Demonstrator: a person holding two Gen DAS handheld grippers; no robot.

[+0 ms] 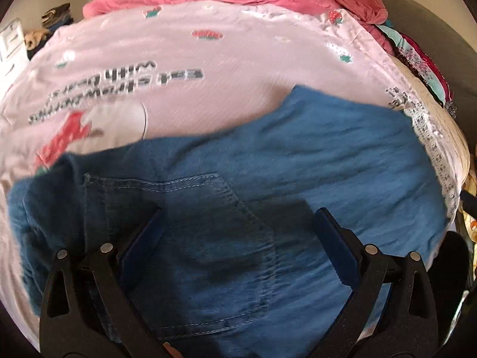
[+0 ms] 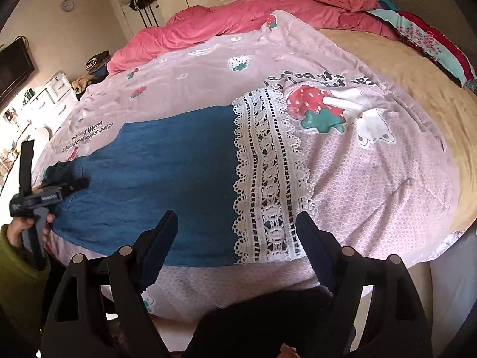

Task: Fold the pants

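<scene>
Lying flat on the pink strawberry bedspread: blue denim pants with lace hems. Hovering spread and empty (both): left tool over the back pocket, right tool over the lace hem. Preparing a fold; needing a pinch next.

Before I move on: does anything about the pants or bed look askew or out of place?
One thing: the blue pants have a bunched, dark lump at their far left end, beside the left gripper. The rest lies flat on the pink sheet.
</scene>
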